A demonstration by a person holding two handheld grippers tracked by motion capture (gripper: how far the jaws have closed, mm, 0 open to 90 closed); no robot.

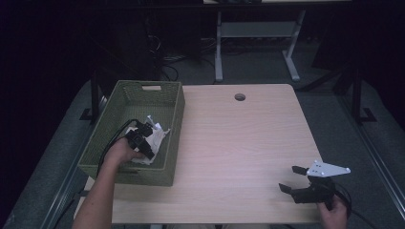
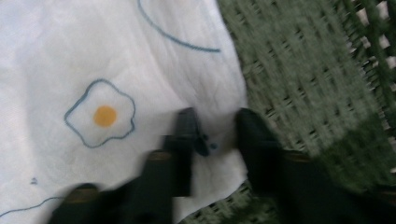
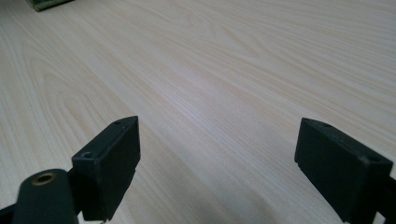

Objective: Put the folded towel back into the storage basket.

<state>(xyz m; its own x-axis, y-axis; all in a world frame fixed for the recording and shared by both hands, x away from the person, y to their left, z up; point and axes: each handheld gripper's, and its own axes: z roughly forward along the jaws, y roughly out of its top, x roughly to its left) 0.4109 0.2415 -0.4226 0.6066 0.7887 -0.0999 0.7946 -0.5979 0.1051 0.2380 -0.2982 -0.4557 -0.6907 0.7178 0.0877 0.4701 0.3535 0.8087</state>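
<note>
White thin cloth with blue-outlined fried-egg print (image 2: pixel 98 116) lying crumpled inside green woven rectangular basket (image 1: pixel 125 93), near basket's front half, against right wall. Same cloth (image 1: pixel 155 138) seen from high view partly under left tool (image 1: pixel 143 136). Basket sitting on left part of light wood-grain counter (image 1: pixel 239 143), handle cut-out in far wall.

Left tool reaching down into basket, held by left hand (image 1: pixel 125 151), forearm entering from bottom edge, black cable trailing over basket's front rim. In left gripper view, left tool (image 2: pixel 215 126) with jaws narrowly apart, tips down on cloth's edge where white fabric meets green weave. Small fold of cloth between tips; view blurred, cannot tell whether pads already press on it. Egg motif with orange yolk just left of jaws, basket floor to right.

Right tool (image 1: pixel 292 179) at front right corner of counter, well apart from basket, held by right hand (image 1: pixel 334 212), grey three-cornered plate on top. In right gripper view, right tool (image 3: pixel 217 163) with jaws spread wide, nothing between them, bare wood grain beneath. Corner of green basket at top left of that view.

Round cable hole (image 1: pixel 239 97) near counter's far edge.
</note>
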